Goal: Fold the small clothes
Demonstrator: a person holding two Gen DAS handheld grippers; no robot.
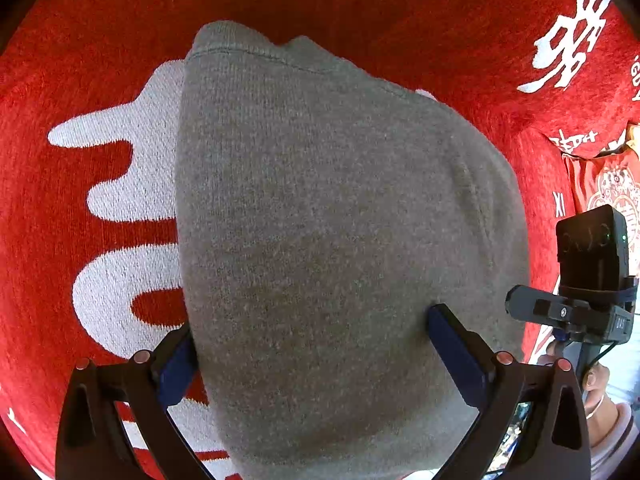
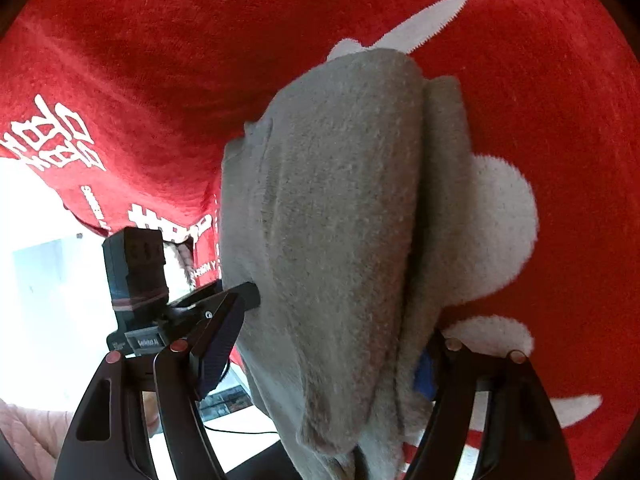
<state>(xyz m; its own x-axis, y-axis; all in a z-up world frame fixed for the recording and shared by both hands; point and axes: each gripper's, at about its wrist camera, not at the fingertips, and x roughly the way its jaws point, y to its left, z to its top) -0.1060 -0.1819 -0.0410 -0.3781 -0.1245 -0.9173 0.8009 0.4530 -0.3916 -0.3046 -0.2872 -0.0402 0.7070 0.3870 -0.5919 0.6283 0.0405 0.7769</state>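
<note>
grey garment (image 1: 320, 220) fills the left wrist view, lying on a red cloth with white characters (image 1: 100, 184); left hand-held gripper (image 1: 316, 340) jaws apart, fabric between them, grip unclear. right wrist view: same grey garment (image 2: 340, 220) bunched between the spread fingers of the right hand-held gripper (image 2: 336, 340), pads not visibly pressing.
</note>
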